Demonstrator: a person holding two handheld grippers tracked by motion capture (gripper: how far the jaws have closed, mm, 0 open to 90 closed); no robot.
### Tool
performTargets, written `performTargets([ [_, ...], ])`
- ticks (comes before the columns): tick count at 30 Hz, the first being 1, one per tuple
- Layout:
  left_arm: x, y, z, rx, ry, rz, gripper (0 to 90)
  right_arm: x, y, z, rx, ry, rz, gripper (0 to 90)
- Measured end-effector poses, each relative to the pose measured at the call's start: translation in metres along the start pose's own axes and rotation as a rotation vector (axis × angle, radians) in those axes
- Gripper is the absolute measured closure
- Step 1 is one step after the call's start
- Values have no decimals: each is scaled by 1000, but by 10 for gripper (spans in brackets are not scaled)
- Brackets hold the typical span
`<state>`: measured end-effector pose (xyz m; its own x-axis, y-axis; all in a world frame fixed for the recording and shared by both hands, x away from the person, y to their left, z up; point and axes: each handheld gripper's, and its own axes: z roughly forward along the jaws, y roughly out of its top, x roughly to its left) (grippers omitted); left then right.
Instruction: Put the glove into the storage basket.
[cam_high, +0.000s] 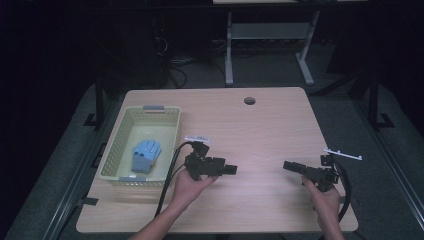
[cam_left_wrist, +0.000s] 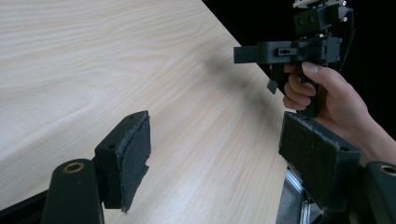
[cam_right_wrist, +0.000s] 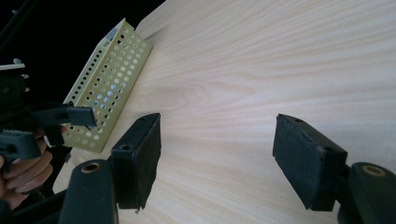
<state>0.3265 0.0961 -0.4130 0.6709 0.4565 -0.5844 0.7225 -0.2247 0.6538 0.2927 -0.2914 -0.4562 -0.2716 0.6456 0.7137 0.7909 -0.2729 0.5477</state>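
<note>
A pale wooden table (cam_high: 260, 130) is seen from above, with a pale yellow-green perforated plastic basket (cam_high: 117, 150) lying at about nine o'clock on it. A light blue glove-like cloth item (cam_high: 145, 154) rests on the basket floor, toward its six o'clock end.

The left gripper (cam_high: 231, 170) is held just beside the basket's three o'clock wall, above the table, pointed toward three o'clock; in the left gripper view its jaws are spread wide with nothing between them. The right gripper (cam_high: 289, 165) is held well apart at about four o'clock on the table, pointed toward nine o'clock, its jaws likewise spread and empty in the right gripper view.

The blue item is judged to be already placed or not yet picked up; which cannot be told. If it is to be taken out, the left gripper would have to be turned toward nine o'clock, carried over the basket wall and lowered onto the item.
</note>
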Motion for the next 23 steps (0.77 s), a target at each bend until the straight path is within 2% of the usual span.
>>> performTargets([
  [2, -1, -2, 0, 2, 0, 5, 247, -2, -3, -2, 3, -6, -9, 313],
  [15, -3, -19, 6, 23, -7, 21, 247, -9, -18, -18, -21, 2, 6, 304],
  [23, -5, -29, 6, 27, -33, 25, 247, -6, -23, -22, -29, 10, -21, 300],
])
